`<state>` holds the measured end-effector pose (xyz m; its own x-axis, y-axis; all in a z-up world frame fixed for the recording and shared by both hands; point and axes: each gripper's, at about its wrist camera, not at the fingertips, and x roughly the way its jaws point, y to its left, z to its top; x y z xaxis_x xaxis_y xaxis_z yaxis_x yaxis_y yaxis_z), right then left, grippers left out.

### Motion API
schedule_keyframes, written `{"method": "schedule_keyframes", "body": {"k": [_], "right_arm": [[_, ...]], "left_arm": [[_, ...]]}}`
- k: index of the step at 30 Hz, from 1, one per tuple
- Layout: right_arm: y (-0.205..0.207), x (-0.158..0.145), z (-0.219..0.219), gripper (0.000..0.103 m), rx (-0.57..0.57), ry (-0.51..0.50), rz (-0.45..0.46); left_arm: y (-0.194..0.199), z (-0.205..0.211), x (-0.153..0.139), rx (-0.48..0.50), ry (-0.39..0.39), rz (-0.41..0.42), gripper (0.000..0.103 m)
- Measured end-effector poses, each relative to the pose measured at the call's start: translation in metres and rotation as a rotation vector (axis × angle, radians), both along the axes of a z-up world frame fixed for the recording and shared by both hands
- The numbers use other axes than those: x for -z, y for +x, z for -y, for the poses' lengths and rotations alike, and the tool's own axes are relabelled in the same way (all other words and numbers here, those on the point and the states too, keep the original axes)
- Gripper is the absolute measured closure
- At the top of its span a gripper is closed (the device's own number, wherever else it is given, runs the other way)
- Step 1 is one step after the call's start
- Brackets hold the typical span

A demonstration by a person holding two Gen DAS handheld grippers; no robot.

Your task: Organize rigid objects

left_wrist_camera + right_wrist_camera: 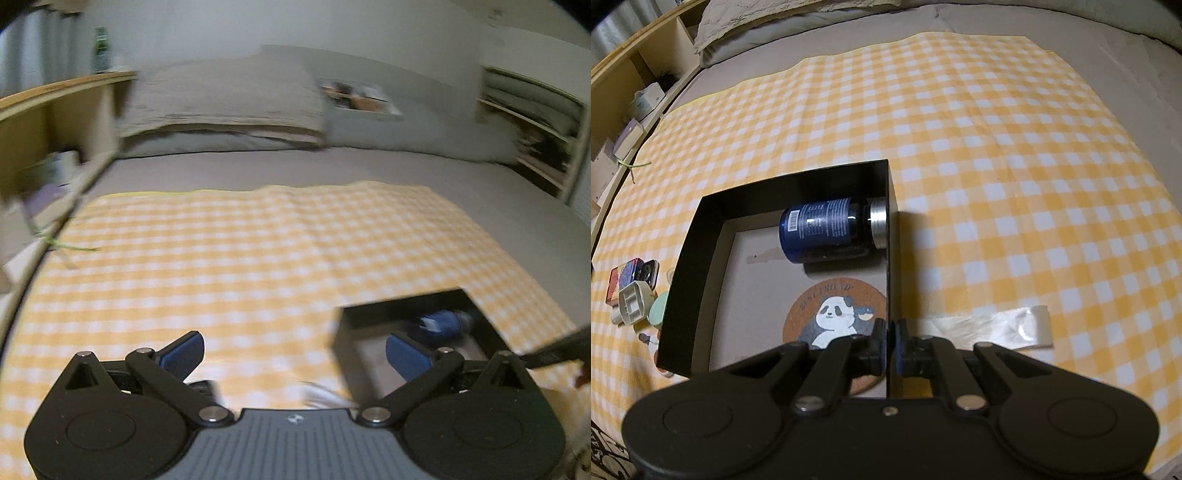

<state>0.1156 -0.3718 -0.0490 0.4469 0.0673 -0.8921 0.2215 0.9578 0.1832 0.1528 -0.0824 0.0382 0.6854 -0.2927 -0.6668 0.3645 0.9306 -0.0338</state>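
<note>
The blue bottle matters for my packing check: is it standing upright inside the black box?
No, the blue bottle lies on its side in the black box, silver cap against the right wall.

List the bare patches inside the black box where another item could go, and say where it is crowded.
In the black box, bare floor runs along the left wall, bordered by the blue bottle and panda coaster. The right side is taken: bottle at the far corner, coaster nearer, where the right gripper clamps the wall. Outside left, small items crowd.
</note>
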Motion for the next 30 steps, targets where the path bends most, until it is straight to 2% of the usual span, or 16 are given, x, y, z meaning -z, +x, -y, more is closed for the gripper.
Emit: {"method": "schedule_keyframes", "body": {"k": [4, 8, 17, 23, 28, 30], "right_arm": [[0.0, 0.0, -0.002, 0.097, -0.002, -0.015, -0.001], [0.0, 0.001, -0.002, 0.097, 0.005, -0.013, -0.005], [0.001, 0.0, -0.002, 0.097, 0.003, -0.016, -0.009], [0.002, 0.001, -0.002, 0.096, 0.003, -0.015, -0.012], [0.002, 0.002, 0.0, 0.095, -0.001, -0.015, -0.016], [0.002, 0.002, 0.0, 0.095, -0.001, -0.012, -0.018]], "left_arm": [[0.013, -0.029, 0.0, -0.094, 0.026, -0.009, 0.0], [0.029, -0.051, 0.01, -0.177, 0.059, -0.052, 0.0], [0.059, -0.083, 0.053, -0.308, 0.171, -0.191, 0.0], [0.071, -0.093, 0.08, -0.336, 0.182, -0.292, 0.0], [0.071, -0.092, 0.089, -0.331, 0.206, -0.299, 0.0], [0.071, -0.094, 0.09, -0.328, 0.193, -0.3, 0.0]]}}
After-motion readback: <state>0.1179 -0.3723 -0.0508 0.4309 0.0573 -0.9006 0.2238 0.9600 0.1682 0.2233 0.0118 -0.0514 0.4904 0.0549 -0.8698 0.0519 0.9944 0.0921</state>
